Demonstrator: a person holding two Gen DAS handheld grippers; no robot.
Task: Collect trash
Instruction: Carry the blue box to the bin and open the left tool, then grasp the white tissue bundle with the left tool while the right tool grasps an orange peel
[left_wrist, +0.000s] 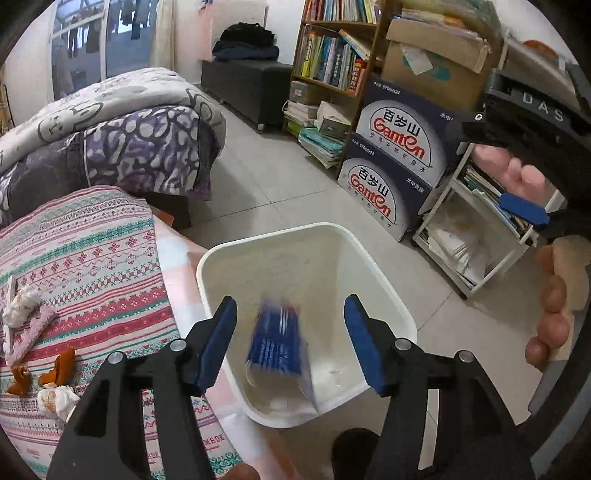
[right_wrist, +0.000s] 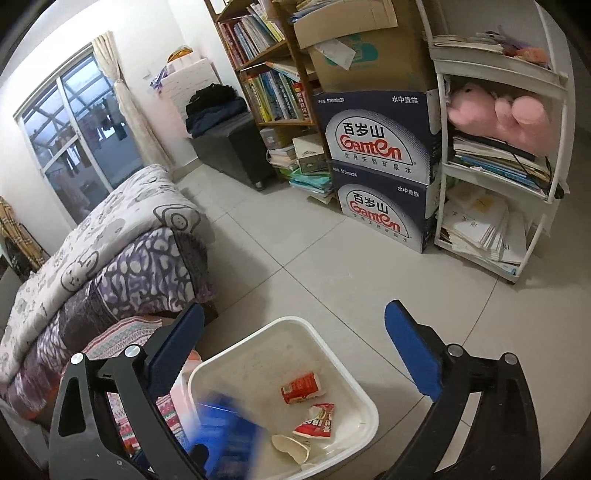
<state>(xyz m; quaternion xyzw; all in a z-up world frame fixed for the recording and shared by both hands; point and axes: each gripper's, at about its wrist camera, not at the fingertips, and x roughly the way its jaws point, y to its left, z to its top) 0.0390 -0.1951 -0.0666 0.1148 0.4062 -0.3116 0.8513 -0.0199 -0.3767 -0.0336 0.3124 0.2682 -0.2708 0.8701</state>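
Observation:
A white bin (left_wrist: 273, 236) stands on the floor beside the table. My left gripper (left_wrist: 291, 301) hangs open above it, and a blurred blue packet (left_wrist: 275, 339) is loose inside the bin between and below the jaws, touching neither pad. In the right wrist view my right gripper (right_wrist: 294, 308) is wide open over the same bin (right_wrist: 354, 365) with nothing in it. Inside lie a red cup (right_wrist: 300, 387), a red wrapper (right_wrist: 317, 421), a white paper cup (right_wrist: 291, 446) and the blue packet (right_wrist: 229, 432). Crumpled tissues (left_wrist: 20, 304) and orange peel (left_wrist: 59, 367) lie on the patterned tablecloth (left_wrist: 92, 266).
A bed with grey and purple quilts (left_wrist: 122, 122) stands left of the bin. Two stacked Ganten water boxes (right_wrist: 380, 177), a bookshelf (right_wrist: 266, 85) and a white trolley of papers (right_wrist: 495, 221) line the far side. A hand (left_wrist: 554, 314) shows at the right edge.

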